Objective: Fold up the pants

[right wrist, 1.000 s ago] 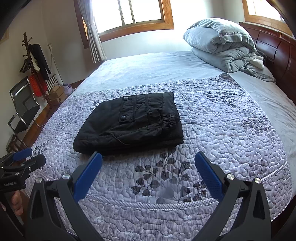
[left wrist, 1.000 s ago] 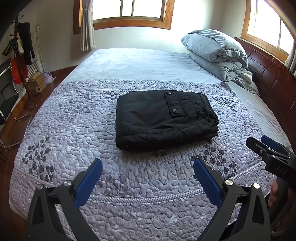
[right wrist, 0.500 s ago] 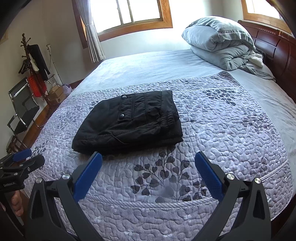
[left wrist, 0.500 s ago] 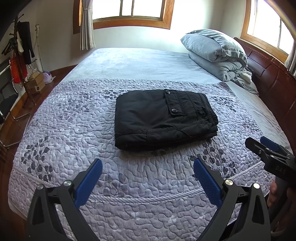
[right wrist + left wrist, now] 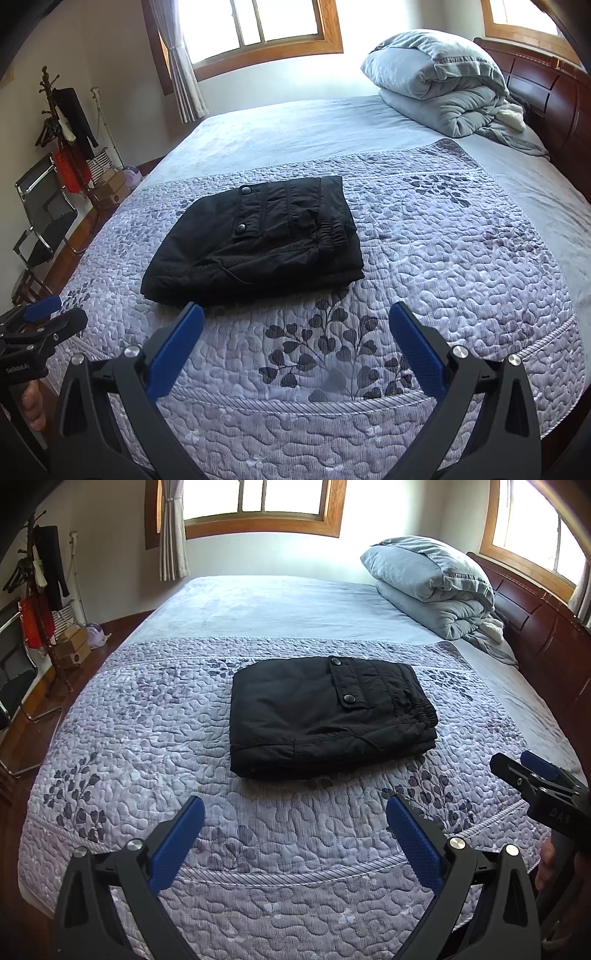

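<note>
Folded pants (image 5: 328, 716) lay at 12 o'clock from left gripper (image 5: 295, 834), 11 o'clock from right gripper (image 5: 295, 343); long axis crosswise. Both spread wide, holding nothing, near-equal reach.

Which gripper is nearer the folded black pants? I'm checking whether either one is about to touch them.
Right. The right gripper hovers open, one fingertip close to the black pants' near edge. The left gripper hovers open farther back over the quilt.

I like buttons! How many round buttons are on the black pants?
2. One snap button sits at the far edge of the black pants; the other is on the pocket flap. More may be hidden inside the folds.
</note>
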Motion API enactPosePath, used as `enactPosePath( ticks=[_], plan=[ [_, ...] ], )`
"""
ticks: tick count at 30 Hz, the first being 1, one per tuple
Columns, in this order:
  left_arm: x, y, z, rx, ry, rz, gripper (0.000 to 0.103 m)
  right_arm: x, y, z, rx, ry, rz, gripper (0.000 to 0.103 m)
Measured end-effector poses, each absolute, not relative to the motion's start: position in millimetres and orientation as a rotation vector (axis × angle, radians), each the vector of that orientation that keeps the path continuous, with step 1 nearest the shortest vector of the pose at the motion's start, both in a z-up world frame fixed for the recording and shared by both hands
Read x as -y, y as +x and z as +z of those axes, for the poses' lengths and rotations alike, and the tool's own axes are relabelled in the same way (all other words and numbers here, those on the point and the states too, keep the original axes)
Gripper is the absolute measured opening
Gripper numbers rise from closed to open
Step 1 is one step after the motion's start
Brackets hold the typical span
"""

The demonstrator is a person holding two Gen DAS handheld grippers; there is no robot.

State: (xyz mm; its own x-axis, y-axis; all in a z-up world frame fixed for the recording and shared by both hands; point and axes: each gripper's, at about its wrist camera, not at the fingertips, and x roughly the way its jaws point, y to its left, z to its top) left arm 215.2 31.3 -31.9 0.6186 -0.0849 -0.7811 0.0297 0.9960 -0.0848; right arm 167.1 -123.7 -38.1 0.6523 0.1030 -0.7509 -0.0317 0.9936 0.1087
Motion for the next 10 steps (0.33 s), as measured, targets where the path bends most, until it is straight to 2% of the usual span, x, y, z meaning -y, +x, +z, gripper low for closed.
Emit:
enactPosePath(
  ticks=[10],
  plan=[
    [-32.5,216.5,-34.9,-0.919,-0.075,-0.069,0.099,128.6,167.3,-38.6,-0.855,0.107,0.068,0.1]
  ],
)
